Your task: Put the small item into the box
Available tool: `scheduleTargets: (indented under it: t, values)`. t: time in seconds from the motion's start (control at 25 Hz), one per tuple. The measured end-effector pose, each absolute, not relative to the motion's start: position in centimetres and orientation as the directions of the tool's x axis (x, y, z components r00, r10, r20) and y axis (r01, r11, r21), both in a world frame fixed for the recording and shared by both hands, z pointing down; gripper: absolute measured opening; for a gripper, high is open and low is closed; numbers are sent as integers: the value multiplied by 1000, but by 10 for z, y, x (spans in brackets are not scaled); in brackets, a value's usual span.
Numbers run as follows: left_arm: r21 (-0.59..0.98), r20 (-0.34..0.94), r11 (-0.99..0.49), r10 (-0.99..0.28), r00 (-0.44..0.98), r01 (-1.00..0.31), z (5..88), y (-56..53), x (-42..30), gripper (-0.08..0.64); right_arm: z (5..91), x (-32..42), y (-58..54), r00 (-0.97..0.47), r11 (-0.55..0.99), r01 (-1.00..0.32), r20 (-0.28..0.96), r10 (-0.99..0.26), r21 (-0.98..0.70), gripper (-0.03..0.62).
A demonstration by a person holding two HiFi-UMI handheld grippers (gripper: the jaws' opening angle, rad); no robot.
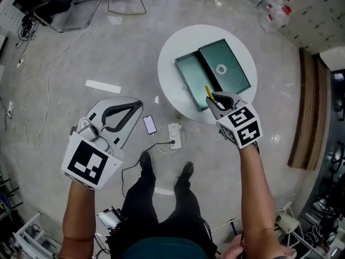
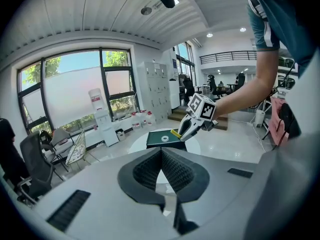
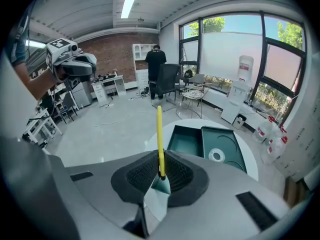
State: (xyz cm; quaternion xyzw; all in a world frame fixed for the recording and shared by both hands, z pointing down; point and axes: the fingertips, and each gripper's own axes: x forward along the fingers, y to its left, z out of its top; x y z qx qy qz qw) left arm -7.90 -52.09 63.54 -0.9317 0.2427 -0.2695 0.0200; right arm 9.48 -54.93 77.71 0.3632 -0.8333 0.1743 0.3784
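right claw pinching thin yellow stick by bottom end only, hovering at near edge of green box on round white surface. left claw closed on nothing, off over floor. worry: shallow pinch, so stick could swivel, clip box wall, land outside.

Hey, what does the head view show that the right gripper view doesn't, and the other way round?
Only the head view: a phone on the floor and the person's shoes.

Only the right gripper view: the windows, a water dispenser and a person standing at the back.

Both: the round white table, the open green box, the green lid beside it with a white ring on it, and the yellow stick clamped in the right gripper fingers.
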Motion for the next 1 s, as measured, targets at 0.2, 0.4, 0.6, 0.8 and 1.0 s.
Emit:
scheduleTargets:
  t: [0.2,0.4,0.6,0.8,1.0]
  values:
    - [-145,501,-885,-451,738,-442,658,-522,-79,17,815,97,-551,-442,683,-729,788,-428,-38,64]
    - [-129,504,-888,-443,742,-442,675,-517,-76,18,843,100,-550,-434,693,-720,804,-407,-39,64]
    - [-118,505,-888,-439,743,-445,681,-517,-81,17,855,97,-556,-429,697,-716,811,-399,-36,64]
    - [-119,508,-884,-446,737,-453,684,-516,-83,17,865,98,-558,-418,700,-714,818,-395,-27,64]
    - [-125,505,-882,-451,736,-455,687,-513,-83,17,876,101,-555,-403,701,-713,830,-387,-19,64]
